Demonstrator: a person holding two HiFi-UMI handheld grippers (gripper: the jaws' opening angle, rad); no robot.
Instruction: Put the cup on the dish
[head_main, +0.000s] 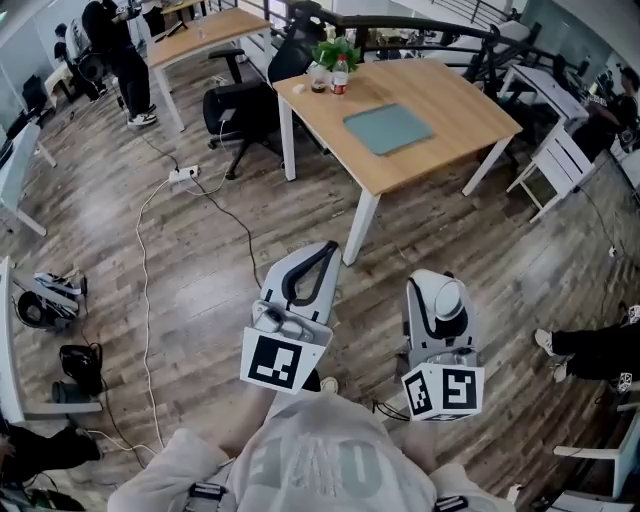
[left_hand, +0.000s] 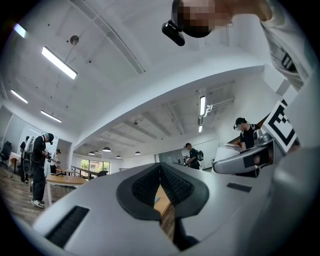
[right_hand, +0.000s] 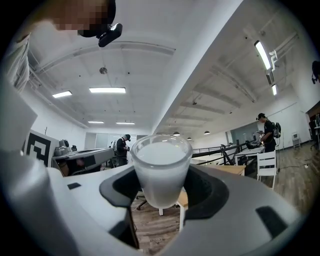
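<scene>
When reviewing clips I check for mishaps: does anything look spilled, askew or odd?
Nothing stands out. The cup sits upright between the right gripper's jaws, no spill shows, and the left gripper is shut and empty.

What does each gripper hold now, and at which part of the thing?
The right gripper holds the frosted cup by its side wall, below the rim. The left gripper is shut, empty.

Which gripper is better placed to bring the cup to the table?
Right. The right gripper holds the white cup between its jaws; the left gripper is shut on nothing.
</scene>
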